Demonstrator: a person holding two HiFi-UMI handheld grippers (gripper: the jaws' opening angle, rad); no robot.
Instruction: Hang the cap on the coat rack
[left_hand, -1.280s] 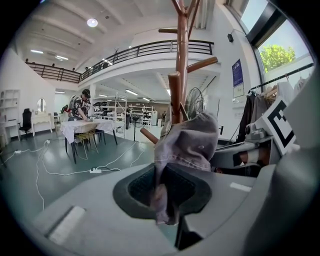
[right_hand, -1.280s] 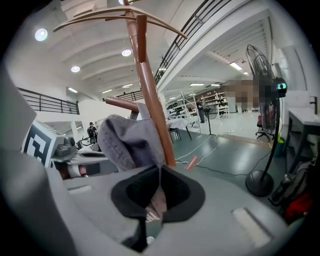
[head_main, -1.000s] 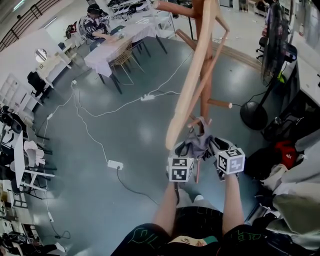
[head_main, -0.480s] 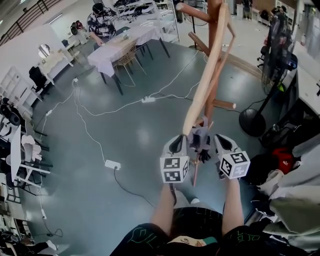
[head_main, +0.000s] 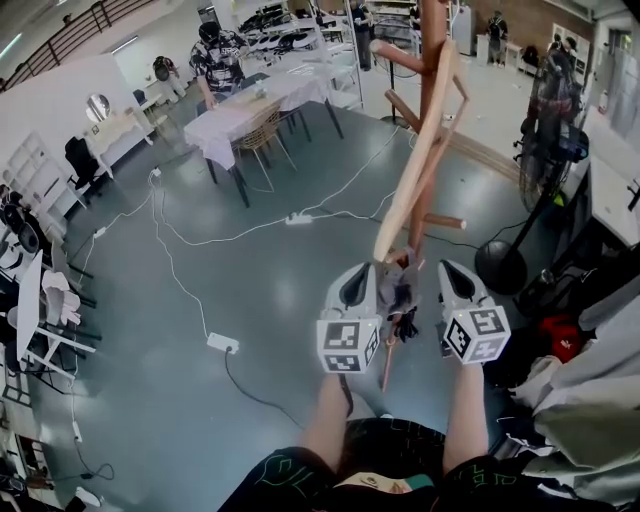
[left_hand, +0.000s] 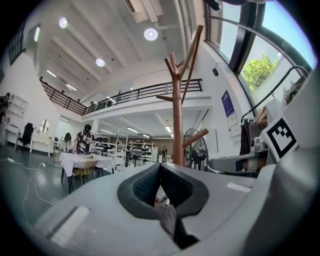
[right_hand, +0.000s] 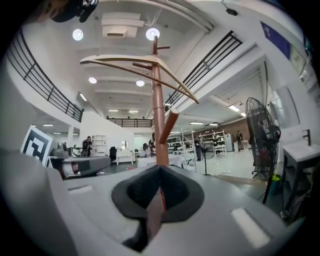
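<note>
Your left gripper (head_main: 360, 283) and right gripper (head_main: 452, 280) are both clamped shut on the floppy grey fabric cap (head_main: 400, 293). It hangs between them, just beneath the low tip of the tall brown wooden coat rack's (head_main: 432, 120) pale curved arm. The cap is not on a peg yet; you have the lifting and hooking left to do.

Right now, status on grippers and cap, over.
Grippers: left gripper and right gripper both shut on cap. Cap not yet hung, close under long sloping arm of coat rack. Path looks clear.
</note>
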